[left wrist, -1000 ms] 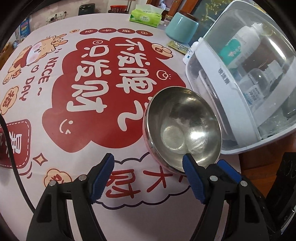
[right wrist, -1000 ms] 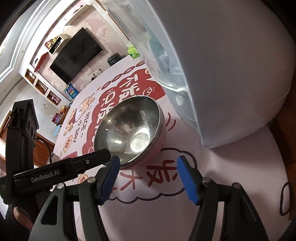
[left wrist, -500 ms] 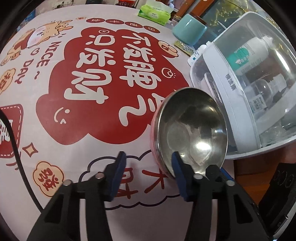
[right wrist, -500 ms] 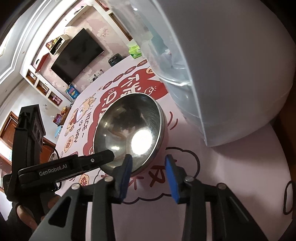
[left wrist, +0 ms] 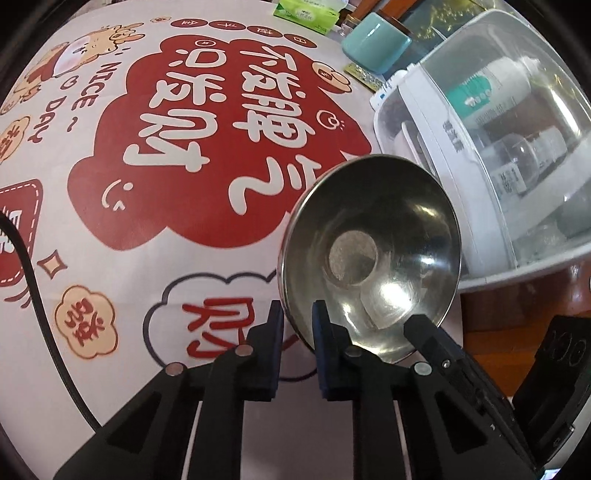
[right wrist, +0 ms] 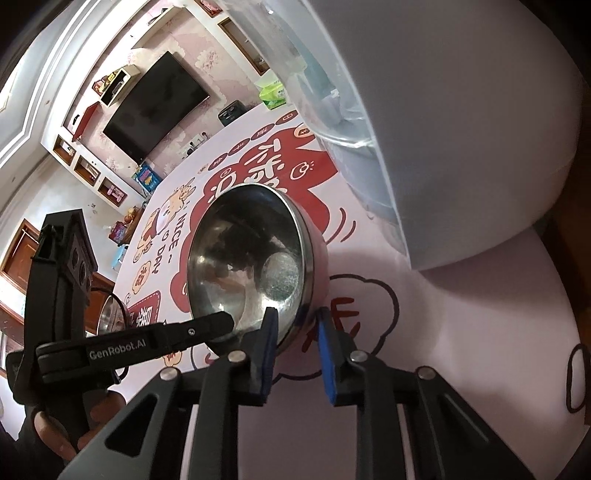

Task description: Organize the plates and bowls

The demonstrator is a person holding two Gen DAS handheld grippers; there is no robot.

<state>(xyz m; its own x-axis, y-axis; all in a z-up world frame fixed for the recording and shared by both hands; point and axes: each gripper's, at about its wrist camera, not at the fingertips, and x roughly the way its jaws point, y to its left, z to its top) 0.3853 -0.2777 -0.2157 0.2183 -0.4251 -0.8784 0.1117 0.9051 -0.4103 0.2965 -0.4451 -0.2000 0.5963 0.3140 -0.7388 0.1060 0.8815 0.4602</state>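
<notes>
Two grippers clamping one tilted bowl

Left gripper (left wrist: pixel 297 325) and right gripper (right wrist: pixel 295 332) are both pinching the shiny round steel bowl's (left wrist: pixel 369 251) rim, jaws clenched, above the printed counter (left wrist: pixel 155 258).

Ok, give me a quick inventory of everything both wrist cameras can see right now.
steel bowl: one, silver inside, reddish outside, tilted, rim clamped from both sides
tablecloth: one, white with red print, covers the table
dish cabinet: one, white with clear dome, right of the bowl, bottles inside
cup: one, teal, far edge
tissue pack: one, green, far edge
television: one, black, on the wall
second metal bowl: one, partly hidden behind the left gripper
left gripper: blue pads, shut on the bowl rim
right gripper: blue pads, shut on the bowl rim
</notes>
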